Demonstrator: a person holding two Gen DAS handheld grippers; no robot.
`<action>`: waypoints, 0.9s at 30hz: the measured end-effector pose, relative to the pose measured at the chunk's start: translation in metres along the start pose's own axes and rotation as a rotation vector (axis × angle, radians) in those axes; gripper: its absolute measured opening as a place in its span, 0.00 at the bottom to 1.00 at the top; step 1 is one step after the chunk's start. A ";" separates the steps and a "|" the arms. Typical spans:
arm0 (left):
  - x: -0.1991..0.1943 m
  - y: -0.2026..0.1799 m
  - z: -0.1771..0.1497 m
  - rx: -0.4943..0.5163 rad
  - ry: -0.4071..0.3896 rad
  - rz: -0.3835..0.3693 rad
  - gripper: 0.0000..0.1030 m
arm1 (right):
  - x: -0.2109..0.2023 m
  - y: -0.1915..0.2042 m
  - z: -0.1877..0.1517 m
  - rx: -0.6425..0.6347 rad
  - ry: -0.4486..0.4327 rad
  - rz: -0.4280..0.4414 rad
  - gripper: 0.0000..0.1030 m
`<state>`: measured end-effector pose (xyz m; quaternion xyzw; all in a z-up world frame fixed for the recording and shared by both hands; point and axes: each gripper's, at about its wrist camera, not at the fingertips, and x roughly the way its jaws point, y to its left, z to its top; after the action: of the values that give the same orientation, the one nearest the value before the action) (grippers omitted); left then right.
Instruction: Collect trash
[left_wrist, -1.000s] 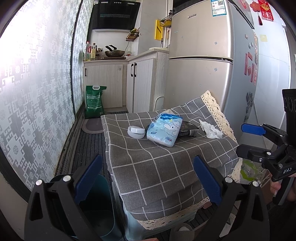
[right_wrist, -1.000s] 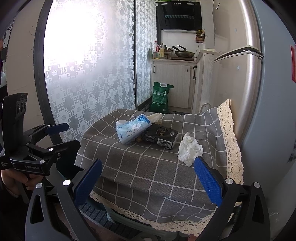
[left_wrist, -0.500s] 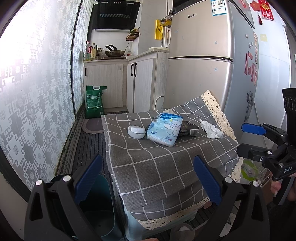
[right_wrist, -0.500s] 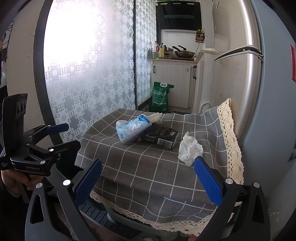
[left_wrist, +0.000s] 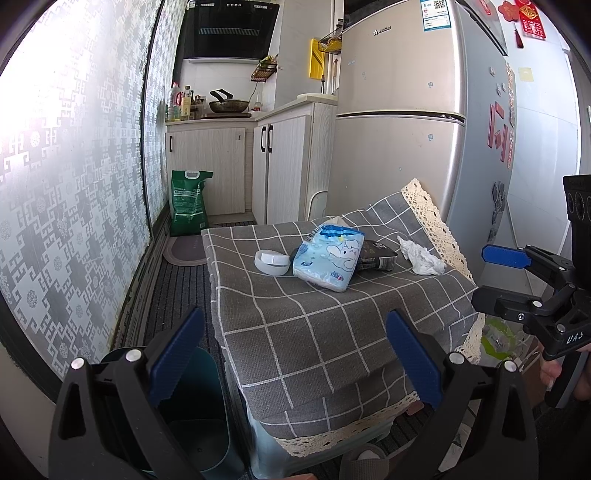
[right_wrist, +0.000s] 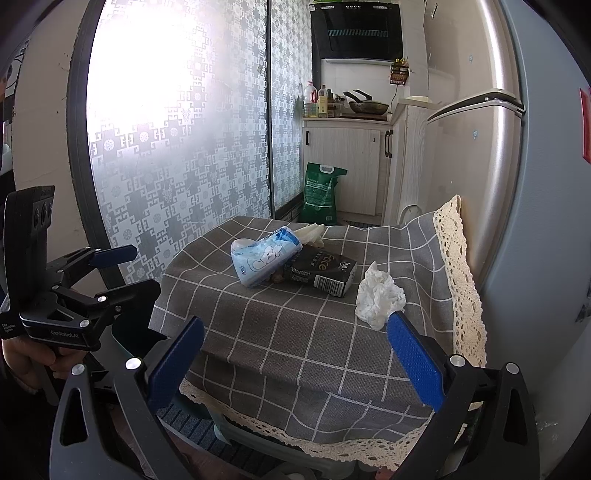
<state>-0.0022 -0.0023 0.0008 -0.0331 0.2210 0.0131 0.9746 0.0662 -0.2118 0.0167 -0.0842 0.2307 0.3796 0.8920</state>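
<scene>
A crumpled white tissue (left_wrist: 421, 256) (right_wrist: 378, 295) lies on the grey checked tablecloth (left_wrist: 332, 332) (right_wrist: 295, 332) near its lace edge. Beside it, a blue tissue pack (left_wrist: 328, 256) (right_wrist: 264, 256) leans on a black carton (left_wrist: 375, 254) (right_wrist: 321, 271). A white round lid (left_wrist: 271, 262) sits left of the pack. A teal bin (left_wrist: 195, 406) stands on the floor at the table's left corner. My left gripper (left_wrist: 295, 321) is open and empty, short of the table's near edge. My right gripper (right_wrist: 295, 325) is open and empty too, with its right pad just below the tissue.
A silver fridge (left_wrist: 406, 147) stands against the table's far right side. A green sack (left_wrist: 188, 206) leans by the white cabinets (left_wrist: 284, 170). Patterned glass doors (right_wrist: 166, 166) line the left. A hand (right_wrist: 26, 362) holds the left gripper's handle.
</scene>
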 end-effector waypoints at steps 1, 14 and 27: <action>0.000 0.000 0.000 -0.001 0.000 0.000 0.97 | 0.000 0.000 0.000 0.000 0.000 0.000 0.97; -0.003 0.000 0.001 0.028 -0.002 -0.003 0.97 | 0.002 0.003 0.001 -0.014 0.009 0.005 0.97; -0.004 0.000 0.009 0.108 -0.011 -0.075 0.97 | 0.003 0.004 0.004 -0.030 0.036 0.049 0.96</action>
<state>-0.0017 -0.0022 0.0106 0.0113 0.2148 -0.0353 0.9760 0.0663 -0.2056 0.0186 -0.0986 0.2430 0.4034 0.8767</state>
